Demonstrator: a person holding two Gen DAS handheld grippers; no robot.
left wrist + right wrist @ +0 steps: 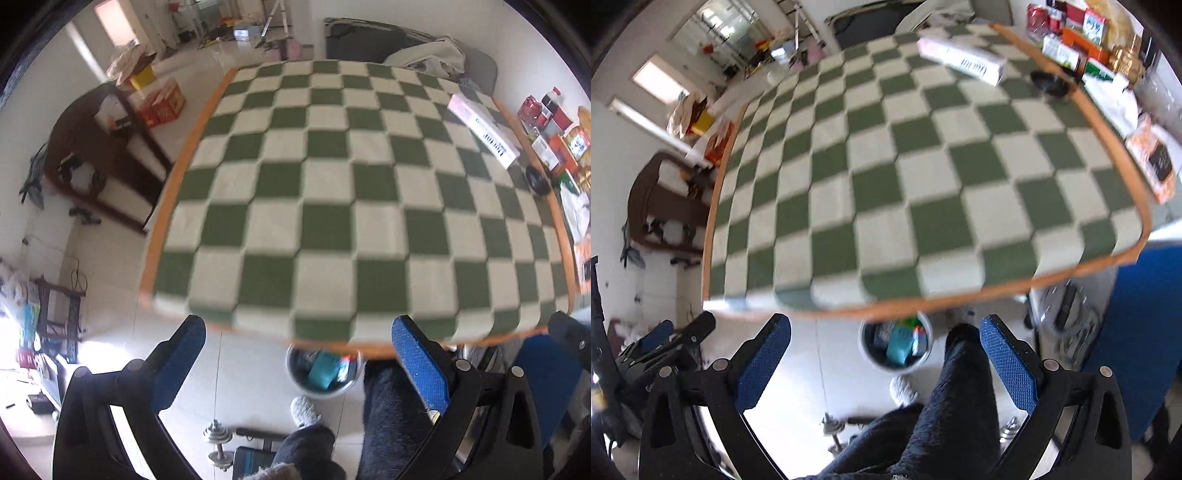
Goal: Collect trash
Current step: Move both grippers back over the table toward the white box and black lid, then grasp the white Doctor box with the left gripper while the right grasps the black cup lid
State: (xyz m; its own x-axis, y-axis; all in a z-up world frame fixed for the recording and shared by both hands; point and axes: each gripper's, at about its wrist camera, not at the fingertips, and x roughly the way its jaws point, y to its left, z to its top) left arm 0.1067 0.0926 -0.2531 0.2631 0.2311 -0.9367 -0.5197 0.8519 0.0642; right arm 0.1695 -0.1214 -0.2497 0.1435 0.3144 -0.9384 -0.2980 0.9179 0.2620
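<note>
A white trash bin (325,373) stands on the floor under the table's near edge and holds teal and red wrappers; it also shows in the right wrist view (897,345). The green-and-white checkered table (332,206) fills both views (905,177). My left gripper (299,354) is open and empty, held above the floor at the near edge. My right gripper (884,347) is open and empty, above the bin. The left gripper also shows in the right wrist view (676,339) at the lower left.
A long white-and-pink box (484,129) and a small black dish (537,179) sit at the table's far right. Packaged goods (554,136) crowd a shelf to the right. The person's dark-trousered legs (391,413) and a dumbbell (219,446) are below.
</note>
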